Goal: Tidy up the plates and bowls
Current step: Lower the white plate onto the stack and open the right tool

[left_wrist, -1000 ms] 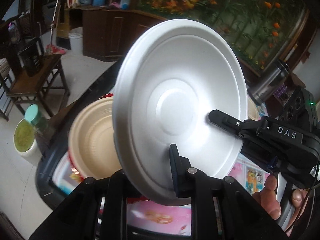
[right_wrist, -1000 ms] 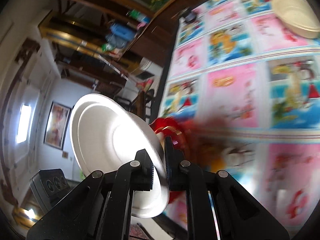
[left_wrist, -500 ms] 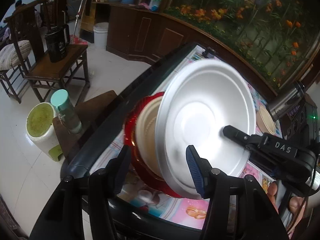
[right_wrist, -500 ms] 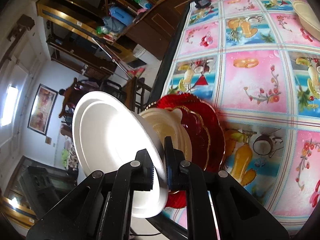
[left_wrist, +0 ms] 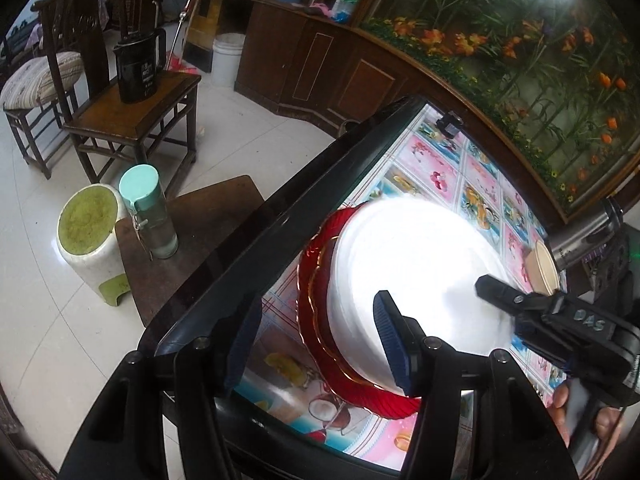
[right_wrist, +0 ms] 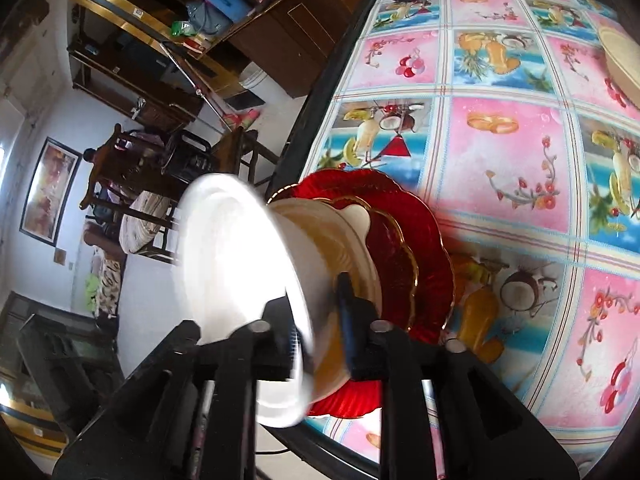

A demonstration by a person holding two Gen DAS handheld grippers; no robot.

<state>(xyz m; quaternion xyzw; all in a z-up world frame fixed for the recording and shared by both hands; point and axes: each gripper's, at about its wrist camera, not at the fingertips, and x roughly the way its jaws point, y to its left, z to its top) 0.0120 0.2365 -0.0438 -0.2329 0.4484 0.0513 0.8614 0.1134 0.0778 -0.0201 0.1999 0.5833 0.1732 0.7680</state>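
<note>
A white plate [left_wrist: 416, 264] lies tilted on a cream bowl [right_wrist: 332, 240], which sits in stacked red plates [left_wrist: 316, 320] near the table's left edge. In the right wrist view the white plate [right_wrist: 232, 264] is motion-blurred. Its rim is between the jaws of my right gripper [right_wrist: 318, 324], which are opening, and the pads no longer press on it. My left gripper [left_wrist: 316, 344] is open just in front of the stack, with only the red plate's edge and tablecloth between its fingers. A finger [left_wrist: 504, 294] of the right gripper reaches the white plate's far side.
The stack sits close to the table's dark edge [left_wrist: 280, 232]. Another cream dish [right_wrist: 620, 60] and a steel flask [left_wrist: 584, 232] are further along the patterned cloth. A low stool with a bottle [left_wrist: 148, 208] and a wooden chair [left_wrist: 132, 120] stand beside the table.
The white plate went from held upright in both grippers down onto the cream bowl. The left gripper opened and drew back first. The right gripper's jaws have now parted from the rim.
</note>
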